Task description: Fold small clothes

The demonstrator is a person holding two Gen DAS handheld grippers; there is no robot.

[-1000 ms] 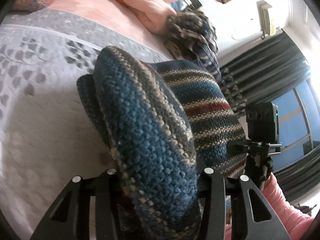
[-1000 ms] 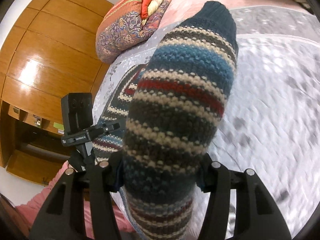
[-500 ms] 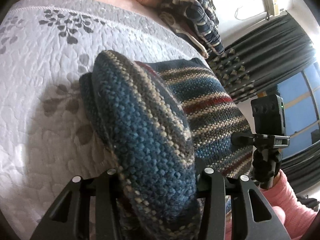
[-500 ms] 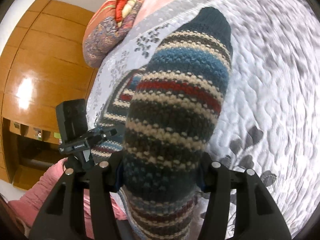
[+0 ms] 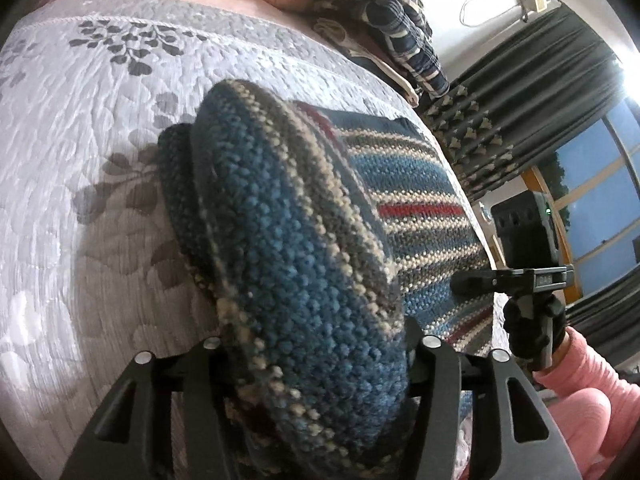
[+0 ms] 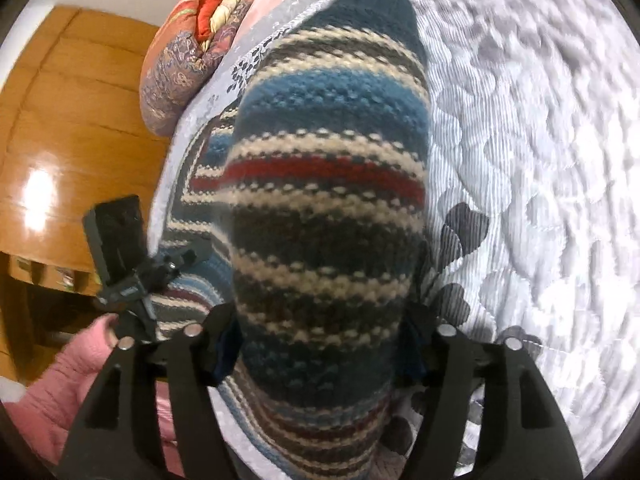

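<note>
2 close wrist views, perhaps facing, sharing knit [image 5: 304, 248]

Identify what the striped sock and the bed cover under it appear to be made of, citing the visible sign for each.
Striped sock: chunky knitted yarn, probably wool or acrylic; matte, with visible loops.
Bed cover: quilted woven fabric with a slight sheen, possibly polyester or cotton; stitched puffy pattern and grey printed leaves.

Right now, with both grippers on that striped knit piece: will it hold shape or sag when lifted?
Probably sags: the striped knit piece already bulges and drapes over the left gripper. The chunky weave likely grips rather than slips in the right gripper. Looks light.
</note>
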